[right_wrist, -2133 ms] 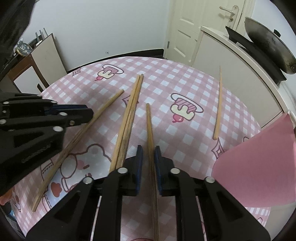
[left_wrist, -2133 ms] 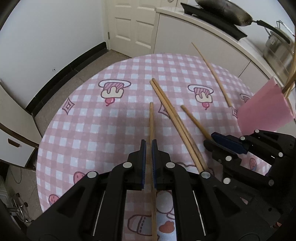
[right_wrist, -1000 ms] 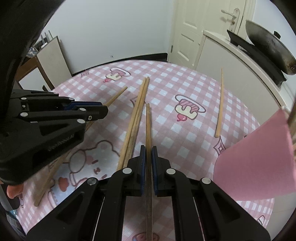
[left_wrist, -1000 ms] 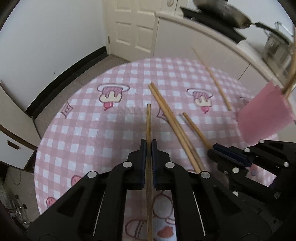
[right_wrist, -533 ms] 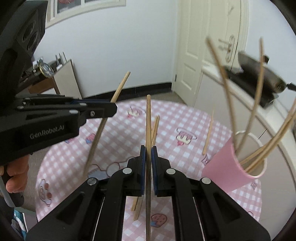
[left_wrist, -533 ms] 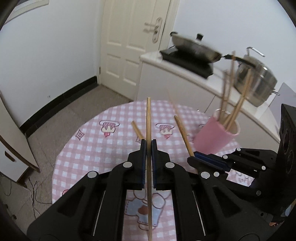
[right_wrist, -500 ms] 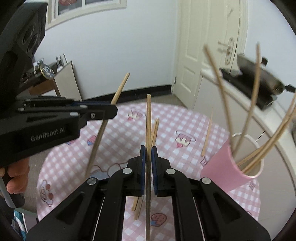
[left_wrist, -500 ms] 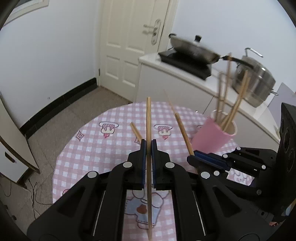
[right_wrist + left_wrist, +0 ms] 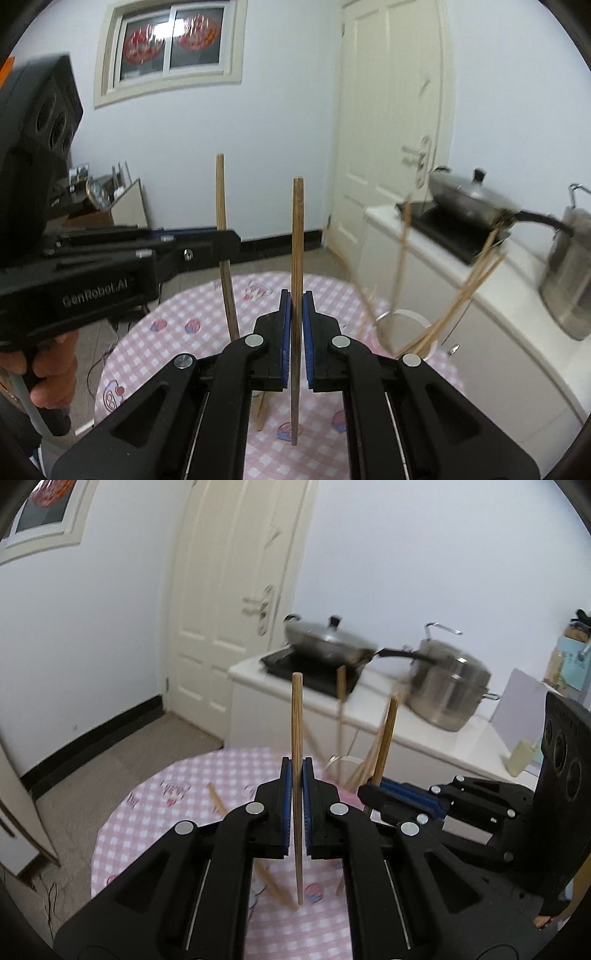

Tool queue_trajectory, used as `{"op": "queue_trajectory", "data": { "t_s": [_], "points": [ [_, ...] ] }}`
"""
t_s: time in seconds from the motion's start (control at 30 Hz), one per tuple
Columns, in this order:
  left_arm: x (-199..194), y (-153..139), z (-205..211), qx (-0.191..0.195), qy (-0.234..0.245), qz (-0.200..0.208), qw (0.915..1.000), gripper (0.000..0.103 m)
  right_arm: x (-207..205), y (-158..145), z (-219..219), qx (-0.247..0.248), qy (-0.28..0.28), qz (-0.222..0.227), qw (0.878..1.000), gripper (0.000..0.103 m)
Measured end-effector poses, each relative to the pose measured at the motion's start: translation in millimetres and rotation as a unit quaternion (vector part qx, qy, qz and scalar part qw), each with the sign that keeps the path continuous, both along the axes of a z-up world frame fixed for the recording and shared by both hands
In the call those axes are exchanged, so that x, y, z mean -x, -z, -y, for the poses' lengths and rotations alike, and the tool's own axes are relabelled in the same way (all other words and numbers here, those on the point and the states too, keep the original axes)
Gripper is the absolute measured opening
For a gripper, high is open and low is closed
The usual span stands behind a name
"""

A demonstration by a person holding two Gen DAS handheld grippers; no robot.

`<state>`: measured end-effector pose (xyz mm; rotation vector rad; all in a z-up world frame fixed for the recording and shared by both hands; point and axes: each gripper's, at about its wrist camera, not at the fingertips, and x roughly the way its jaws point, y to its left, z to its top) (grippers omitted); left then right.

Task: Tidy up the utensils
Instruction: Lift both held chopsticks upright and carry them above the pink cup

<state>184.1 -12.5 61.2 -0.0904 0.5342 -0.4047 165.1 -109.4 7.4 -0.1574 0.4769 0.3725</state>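
In the left wrist view my left gripper (image 9: pixel 296 771) is shut on a wooden chopstick (image 9: pixel 296 716) that stands upright above the pink checked table (image 9: pixel 166 812). To its right, my right gripper (image 9: pixel 373 794) grips a second chopstick (image 9: pixel 386 738). The right wrist view shows my right gripper (image 9: pixel 296 299) shut on its chopstick (image 9: pixel 297 229). There my left gripper (image 9: pixel 229 236) holds the other chopstick (image 9: pixel 221 192) at the left. The cup's rim (image 9: pixel 402 314) shows lower right, with several chopsticks (image 9: pixel 472 280) leaning in it. Loose chopsticks (image 9: pixel 216 799) lie on the cloth.
A white counter behind the table carries a lidded wok (image 9: pixel 325 638) on a black stove and a steel pot (image 9: pixel 447 686). A white door (image 9: pixel 229 609) stands at the back. A person's hand (image 9: pixel 51 373) grips the left gripper's handle.
Both grippers have risen from the table and tilted up, each lifting its chopstick clear of the cloth. The table and cup have dropped lower in both views.
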Motion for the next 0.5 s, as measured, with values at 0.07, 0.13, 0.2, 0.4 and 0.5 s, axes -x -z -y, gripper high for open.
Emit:
{"op": "queue_trajectory", "data": {
  "t_s": [0.07,0.13,0.2,0.4,0.5],
  "points": [
    [4.0,-13.4,9.0,0.001,0.005,0.02,0.9998,0.005,-0.3,-11.5,8.8,-0.006,0.01,0.016,1.0,0.005],
    [6.7,-27.1,19.3,0.008,0.012,0.037,0.9992,0.005,2.7,-23.4,19.1,-0.011,0.023,0.034,0.999,0.005],
    [6.9,-38.8,28.9,0.015,0.02,0.049,0.9985,0.005,3.4,-32.4,26.8,-0.013,0.037,0.049,0.998,0.005],
    [-4.7,-67.6,64.4,0.025,0.032,0.082,0.9958,0.005,-9.8,-50.3,47.7,-0.022,0.075,0.084,0.993,0.005],
    [-17.1,-75.5,75.3,0.036,0.03,0.094,0.9944,0.005,-16.8,-55.8,54.9,-0.034,0.085,0.097,0.991,0.005]
  ]
}}
